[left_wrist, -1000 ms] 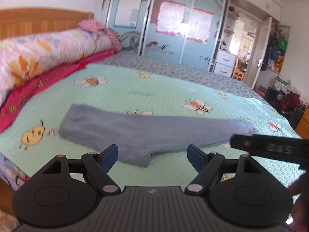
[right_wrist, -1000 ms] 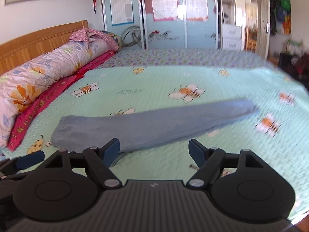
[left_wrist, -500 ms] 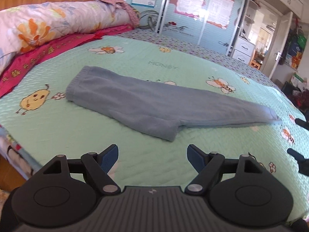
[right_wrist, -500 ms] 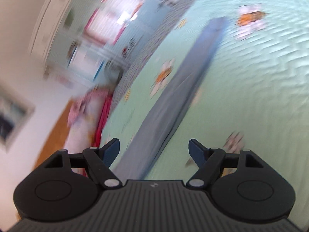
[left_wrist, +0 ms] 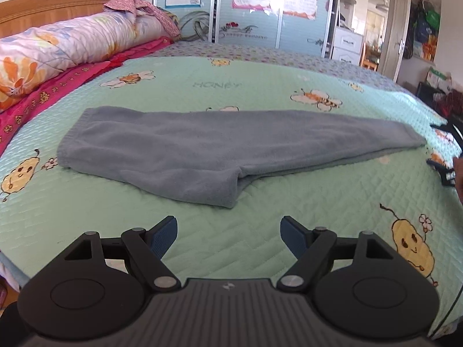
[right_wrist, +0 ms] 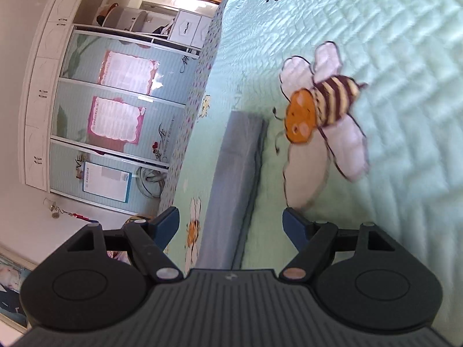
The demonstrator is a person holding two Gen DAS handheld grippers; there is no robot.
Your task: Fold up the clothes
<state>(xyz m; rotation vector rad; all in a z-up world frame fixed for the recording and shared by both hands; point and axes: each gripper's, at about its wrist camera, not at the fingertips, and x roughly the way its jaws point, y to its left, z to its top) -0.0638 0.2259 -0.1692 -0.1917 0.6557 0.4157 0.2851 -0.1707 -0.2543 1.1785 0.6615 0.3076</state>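
Trousers [left_wrist: 202, 147] lie flat on the bed [left_wrist: 260, 86], folded lengthwise — just ahead of the left hand-held gripper [left_wrist: 228, 231], jaws spread, empty. Right hand-held gripper [right_wrist: 230, 224] — rolled sideways, spread, straddling the leg end, not touching.

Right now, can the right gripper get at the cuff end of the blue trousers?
Probably yes. The right gripper has its jaws open, rolled sideways, with the cuff end of the blue trousers just ahead on the bedspread. Nothing lies between.
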